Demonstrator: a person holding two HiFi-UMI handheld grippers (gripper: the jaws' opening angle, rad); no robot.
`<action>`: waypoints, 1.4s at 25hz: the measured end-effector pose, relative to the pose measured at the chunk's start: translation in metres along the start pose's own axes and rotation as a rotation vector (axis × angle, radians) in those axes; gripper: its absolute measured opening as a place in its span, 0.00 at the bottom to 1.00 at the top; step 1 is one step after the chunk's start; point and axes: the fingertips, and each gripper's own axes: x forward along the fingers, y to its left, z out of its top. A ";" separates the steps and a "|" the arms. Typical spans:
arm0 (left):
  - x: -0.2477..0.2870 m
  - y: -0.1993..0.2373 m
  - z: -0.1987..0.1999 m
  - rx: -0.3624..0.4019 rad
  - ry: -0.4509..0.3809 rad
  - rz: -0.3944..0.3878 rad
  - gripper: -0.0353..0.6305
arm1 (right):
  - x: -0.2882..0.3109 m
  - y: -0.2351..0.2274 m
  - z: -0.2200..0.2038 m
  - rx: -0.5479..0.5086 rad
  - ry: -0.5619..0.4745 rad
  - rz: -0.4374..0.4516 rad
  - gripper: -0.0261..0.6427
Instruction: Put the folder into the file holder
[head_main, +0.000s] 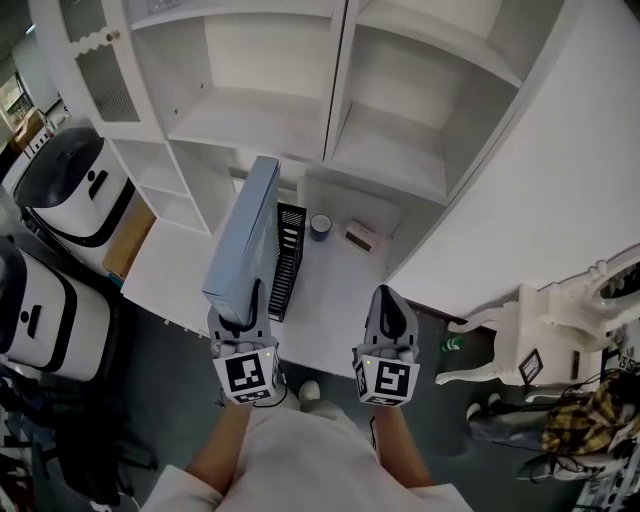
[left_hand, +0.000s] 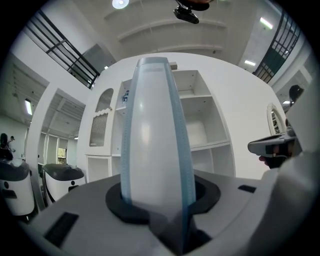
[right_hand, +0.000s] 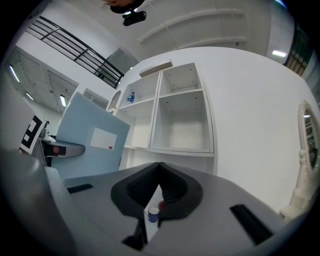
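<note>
A light blue folder stands on edge above the white desk, with my left gripper shut on its near lower end. In the left gripper view the folder rises straight up out of the jaws, spine toward the camera. The black mesh file holder stands on the desk just right of the folder, beside it and lower. My right gripper hovers over the desk's front right part, shut and holding nothing. In the right gripper view, the right gripper has its tips together and the folder shows at the left.
A blue cup and a small pink box sit behind the file holder. White open shelves rise at the back. Two white and black machines stand at the left, and a white ornate chair at the right.
</note>
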 end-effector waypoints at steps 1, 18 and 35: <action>0.005 -0.002 -0.003 -0.003 0.000 0.003 0.28 | 0.003 -0.002 -0.002 0.003 0.001 0.006 0.04; 0.059 -0.006 -0.068 -0.055 -0.027 -0.037 0.28 | 0.038 -0.014 -0.019 -0.023 0.038 -0.001 0.04; 0.114 -0.003 -0.156 -0.050 -0.040 -0.077 0.28 | 0.078 -0.002 -0.058 -0.040 0.062 -0.035 0.04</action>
